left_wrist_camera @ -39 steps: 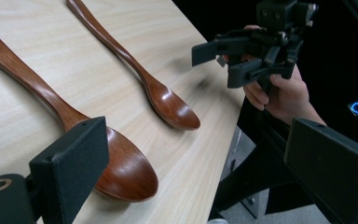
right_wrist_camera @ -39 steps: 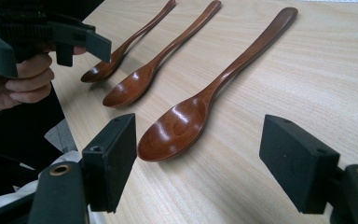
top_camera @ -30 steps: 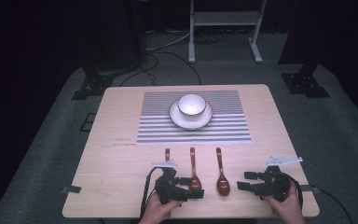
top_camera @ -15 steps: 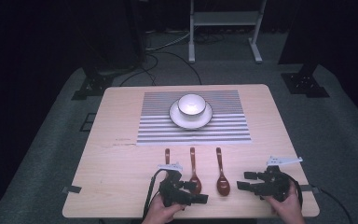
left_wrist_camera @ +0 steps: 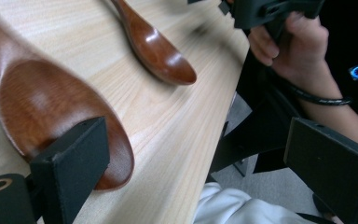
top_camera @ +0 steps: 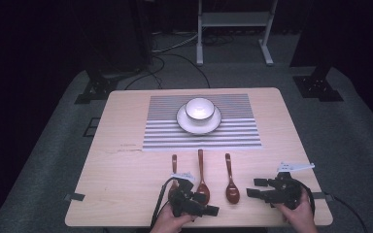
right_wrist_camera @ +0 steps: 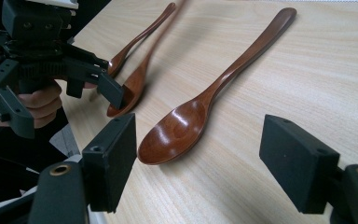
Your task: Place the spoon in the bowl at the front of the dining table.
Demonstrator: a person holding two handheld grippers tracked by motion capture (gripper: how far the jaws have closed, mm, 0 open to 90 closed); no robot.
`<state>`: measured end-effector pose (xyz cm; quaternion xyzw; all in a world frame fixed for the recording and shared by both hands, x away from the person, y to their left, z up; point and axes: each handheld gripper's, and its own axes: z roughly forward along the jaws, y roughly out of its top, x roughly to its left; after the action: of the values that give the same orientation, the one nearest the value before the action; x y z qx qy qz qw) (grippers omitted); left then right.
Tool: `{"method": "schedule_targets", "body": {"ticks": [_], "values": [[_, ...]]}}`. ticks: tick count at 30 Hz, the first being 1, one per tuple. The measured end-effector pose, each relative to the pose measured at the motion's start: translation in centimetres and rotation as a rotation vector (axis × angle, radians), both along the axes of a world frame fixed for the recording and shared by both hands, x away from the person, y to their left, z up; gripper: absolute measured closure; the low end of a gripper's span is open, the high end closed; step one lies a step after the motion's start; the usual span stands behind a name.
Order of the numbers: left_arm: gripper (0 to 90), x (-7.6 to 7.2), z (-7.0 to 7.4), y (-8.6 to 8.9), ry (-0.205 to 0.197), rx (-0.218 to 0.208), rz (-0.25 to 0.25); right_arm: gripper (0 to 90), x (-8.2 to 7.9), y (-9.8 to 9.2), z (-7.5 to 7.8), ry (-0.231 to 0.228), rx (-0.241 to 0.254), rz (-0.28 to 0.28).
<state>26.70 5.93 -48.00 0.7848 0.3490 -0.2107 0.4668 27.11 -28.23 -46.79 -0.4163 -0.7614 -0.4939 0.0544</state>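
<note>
Dark room, wooden table (top_camera: 126, 194) | left gripper (top_camera: 201, 204) wide open, empty, beside middle spoon (top_camera: 202, 177) | right gripper (top_camera: 255, 188) wide open, empty | best straddle spoon's neck squarely before closing.

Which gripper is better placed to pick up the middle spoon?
Left. The left gripper sits open right at the middle spoon bowl, one jaw beside it. The right gripper is open nearer the right spoon.
</note>
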Motion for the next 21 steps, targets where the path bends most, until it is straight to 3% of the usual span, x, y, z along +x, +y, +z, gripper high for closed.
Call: {"method": "schedule_targets", "body": {"ticks": [9,21], "values": [[5.6,0.1,-0.1,0.1,0.004,-0.009,0.011,26.1,1.2,0.9,1.8,-0.027,-0.014,0.034],[5.6,0.1,-0.1,0.2,0.004,-0.011,0.013,25.0,4.4,4.4,3.4,0.035,-0.061,0.123]]}}
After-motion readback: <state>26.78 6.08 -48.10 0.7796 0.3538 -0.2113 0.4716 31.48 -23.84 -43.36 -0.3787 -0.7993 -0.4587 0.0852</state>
